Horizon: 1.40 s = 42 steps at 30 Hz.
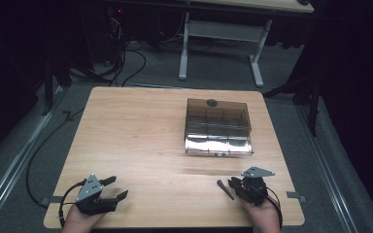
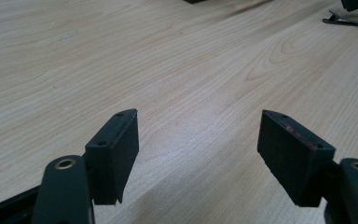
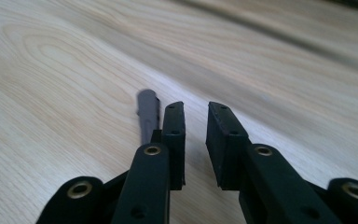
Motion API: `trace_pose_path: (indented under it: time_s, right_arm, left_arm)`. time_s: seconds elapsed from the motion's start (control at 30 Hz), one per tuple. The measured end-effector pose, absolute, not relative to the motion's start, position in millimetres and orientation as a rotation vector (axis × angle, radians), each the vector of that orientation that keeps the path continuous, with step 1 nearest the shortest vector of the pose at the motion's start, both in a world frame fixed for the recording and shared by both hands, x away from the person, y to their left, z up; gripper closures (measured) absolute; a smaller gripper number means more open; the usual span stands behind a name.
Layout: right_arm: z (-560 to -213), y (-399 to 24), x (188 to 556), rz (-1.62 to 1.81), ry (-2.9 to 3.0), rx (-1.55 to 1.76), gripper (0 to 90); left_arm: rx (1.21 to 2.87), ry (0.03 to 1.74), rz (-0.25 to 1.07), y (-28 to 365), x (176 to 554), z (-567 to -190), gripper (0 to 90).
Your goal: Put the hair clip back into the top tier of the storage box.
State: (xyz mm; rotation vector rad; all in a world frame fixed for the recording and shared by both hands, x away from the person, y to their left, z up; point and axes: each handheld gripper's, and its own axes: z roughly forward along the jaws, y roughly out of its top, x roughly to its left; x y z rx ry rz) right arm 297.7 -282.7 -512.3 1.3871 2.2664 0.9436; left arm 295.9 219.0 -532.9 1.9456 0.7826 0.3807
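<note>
Grippers: left [image 1: 118, 188] jaws apart, right [image 1: 233, 184] nearly together, empty | rod [image 1: 225, 189]: one | box [image 1: 217, 127]: one

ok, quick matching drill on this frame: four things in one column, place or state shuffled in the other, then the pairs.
Things:
1. left gripper
2. right gripper
3. small dark stick
4. clear plastic box

Place or state:
A. lies flat on the wooden table just left of the right gripper, outside its jaws
B. jaws spread wide, nothing between them
C. sits on the far right part of the table, away from both hands
D. jaws nearly together, nothing between them

Pairs: 1-B, 2-D, 3-A, 4-C
</note>
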Motion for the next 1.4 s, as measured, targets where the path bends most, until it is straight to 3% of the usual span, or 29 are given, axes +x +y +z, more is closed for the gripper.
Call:
trace_pose_path:
  time_s: [1.4]
  right_arm:
    - [-484,-267,334,0.409,2.668,1.476,76.4]
  left_arm:
    - [1.946,0.755,0.380,219,294,-533,29.8]
